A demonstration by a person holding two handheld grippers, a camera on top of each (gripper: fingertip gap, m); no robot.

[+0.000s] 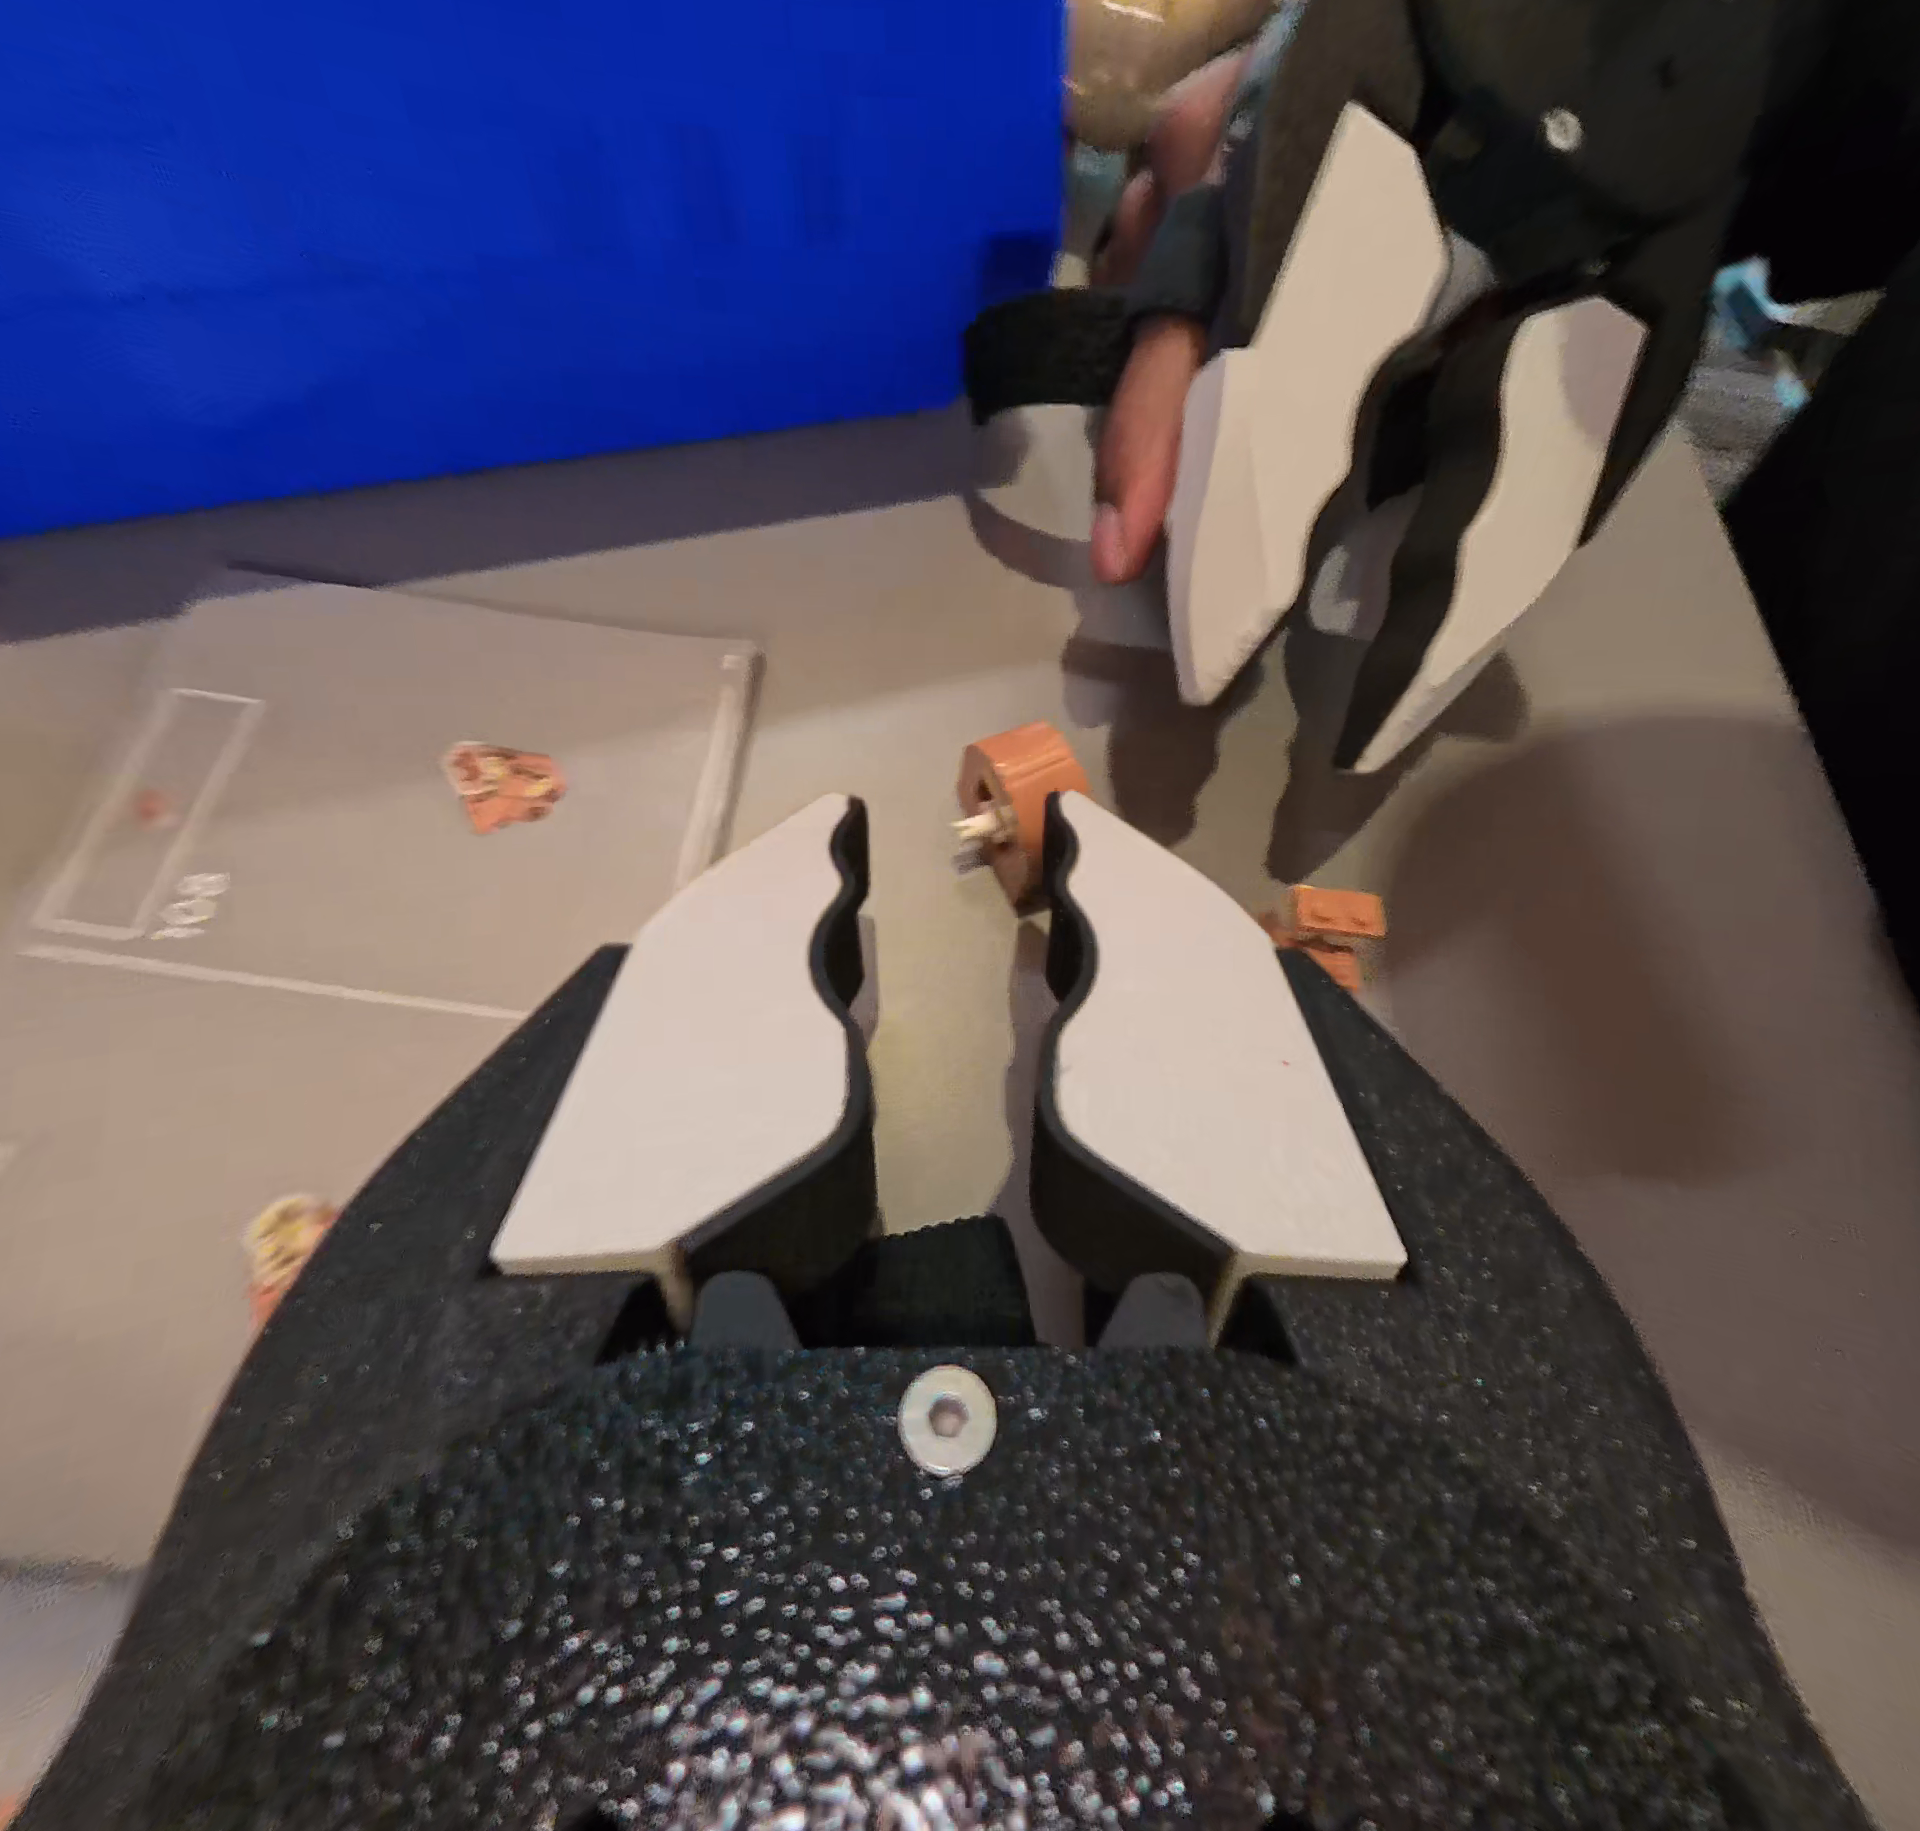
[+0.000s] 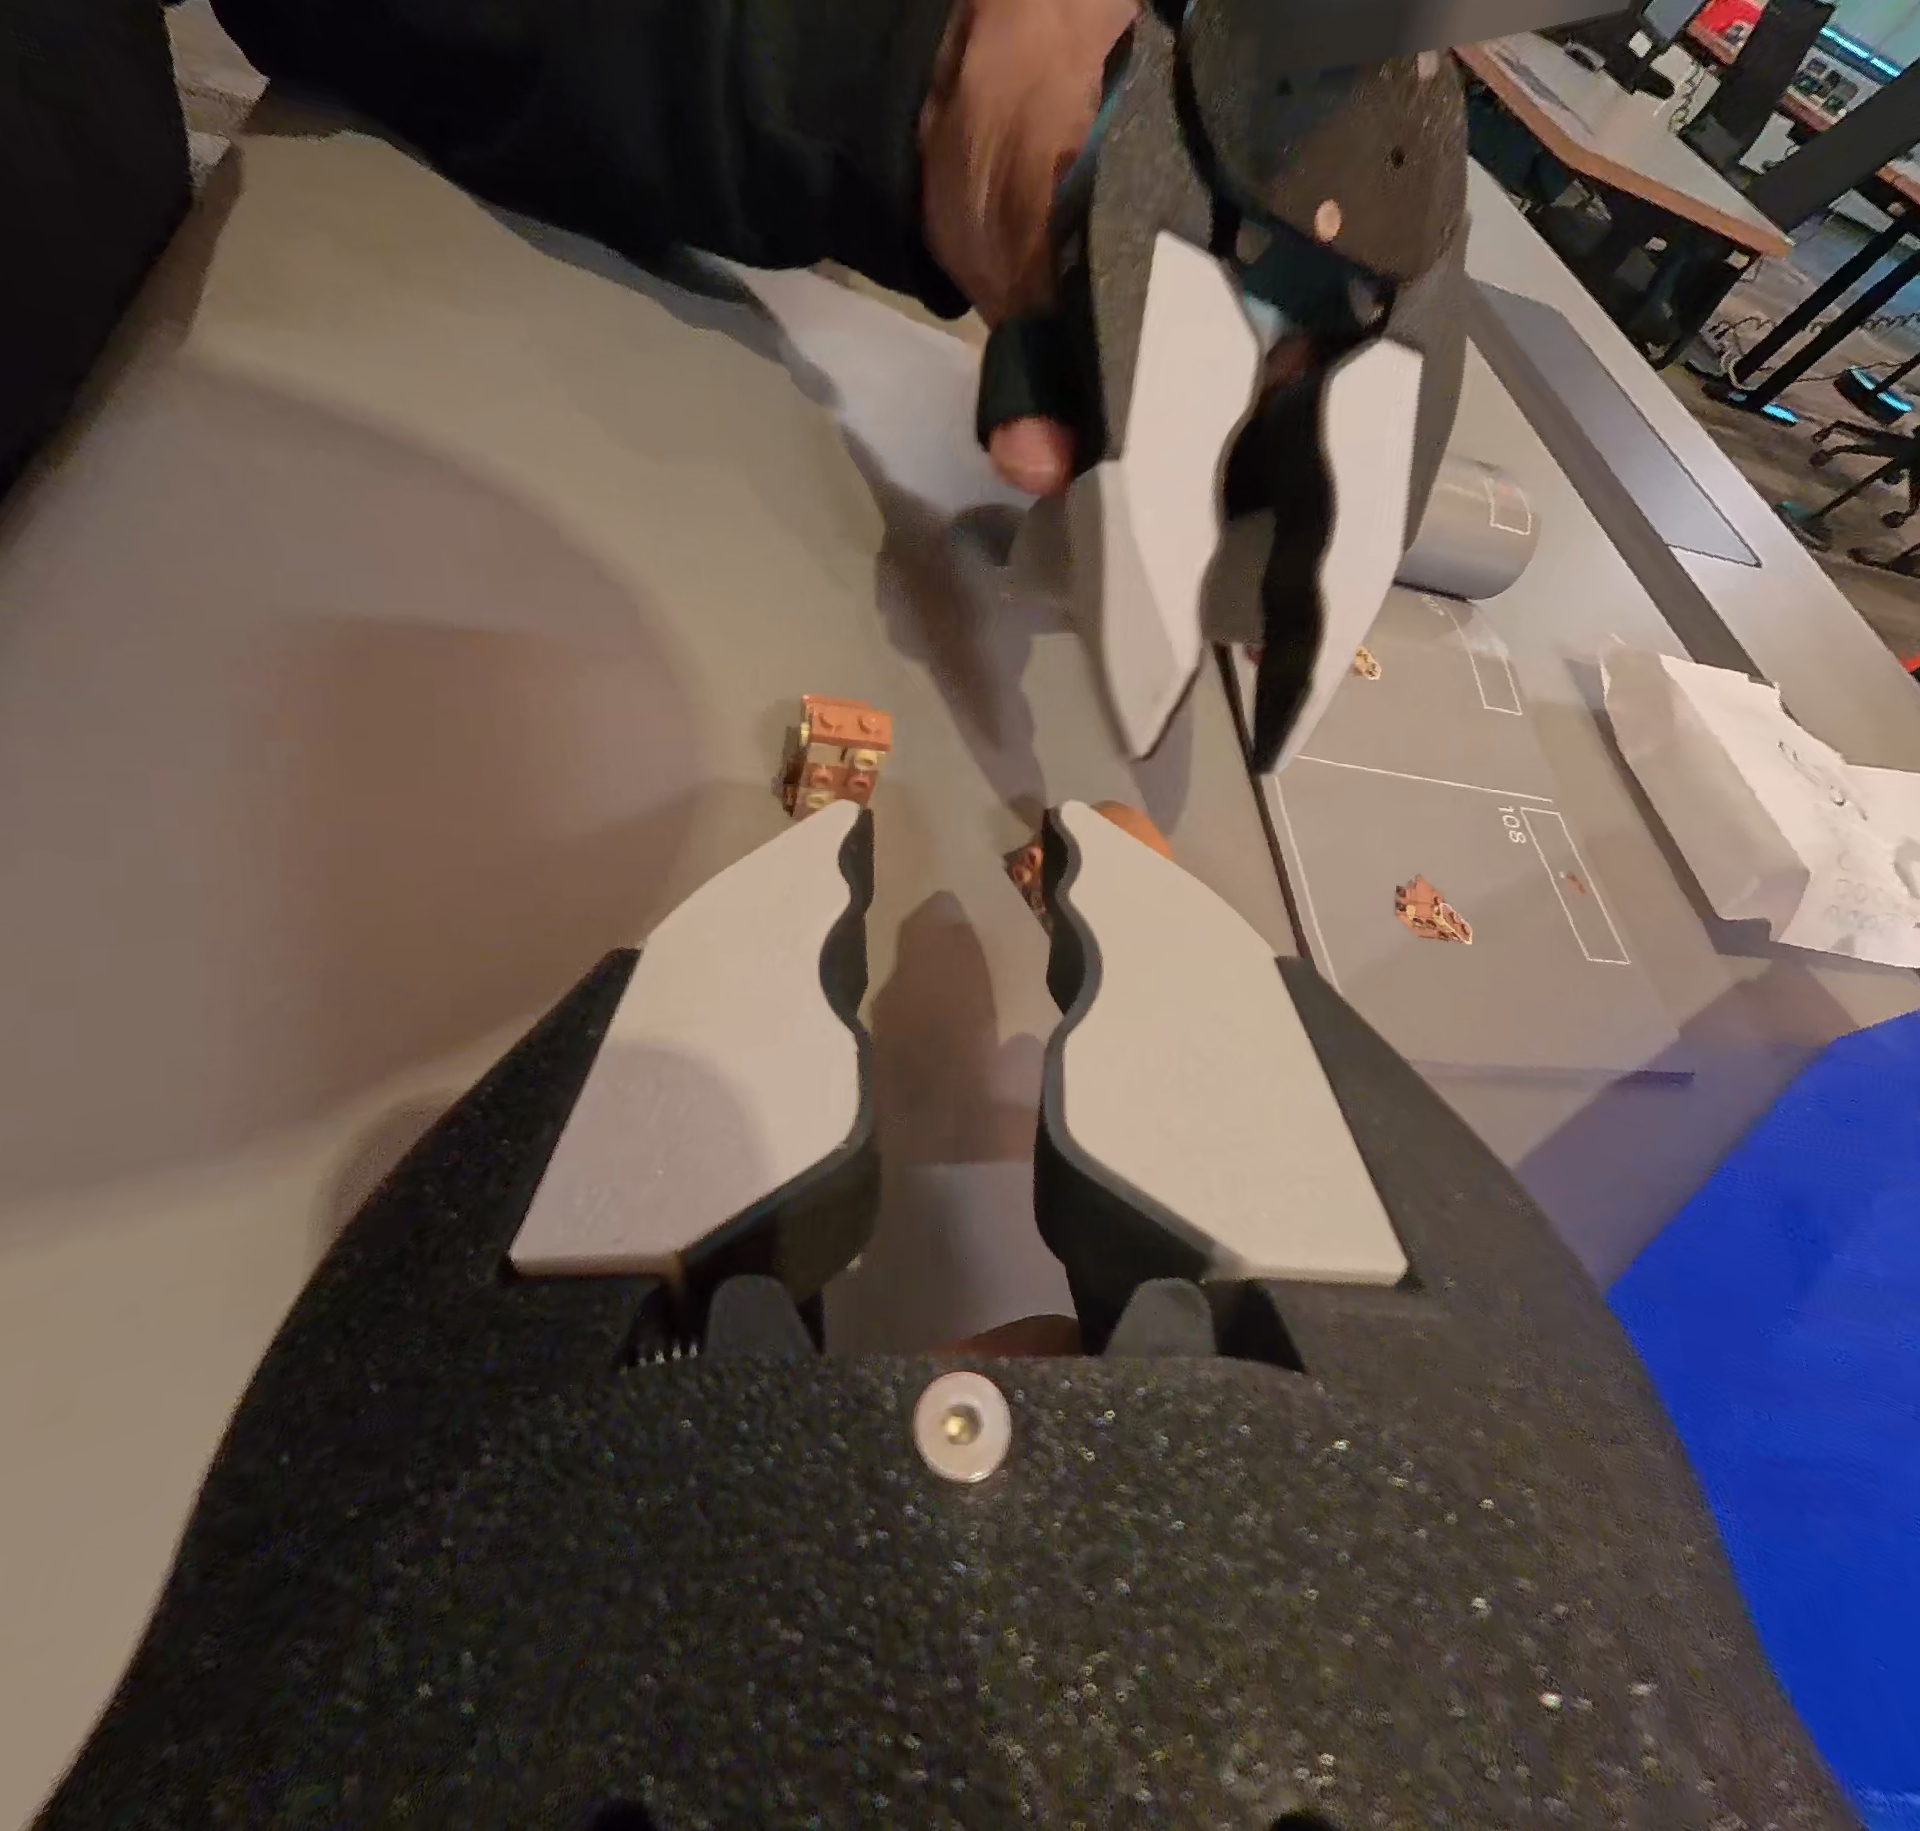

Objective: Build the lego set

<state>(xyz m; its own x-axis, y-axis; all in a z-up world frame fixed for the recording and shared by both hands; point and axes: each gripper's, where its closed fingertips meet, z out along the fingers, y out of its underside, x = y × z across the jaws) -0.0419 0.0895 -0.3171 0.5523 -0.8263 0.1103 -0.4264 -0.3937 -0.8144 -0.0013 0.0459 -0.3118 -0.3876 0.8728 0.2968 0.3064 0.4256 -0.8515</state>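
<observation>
In the left wrist view my left gripper [image 1: 954,825] is open and low over the grey table [image 1: 1558,1054]. An orange-brown round piece [image 1: 1023,794] with a white pin stands on the table beside its right fingertip [image 1: 1070,825], and the left pad is apart from it. My right gripper [image 1: 1283,721] hangs open and empty just beyond. In the right wrist view my right gripper [image 2: 958,825] is open and empty. A brown brick cluster [image 2: 836,758] lies just past its left fingertip [image 2: 847,825]. The round piece [image 2: 1138,831] is partly hidden behind its right finger. The left gripper [image 2: 1205,747] is above it.
A blue bin [image 1: 520,223] stands at the back left, also in the right wrist view [image 2: 1787,1366]. A grey mat [image 1: 364,898] with white outlines carries small brown pieces [image 1: 504,786]. White paper [image 2: 1766,794] and a grey roll [image 2: 1475,534] lie farther off. A person's hand [image 2: 997,119] holds the left gripper. The grey roll [image 2: 1475,534] is about 20 cm from my left fingertips and 25 cm from my right.
</observation>
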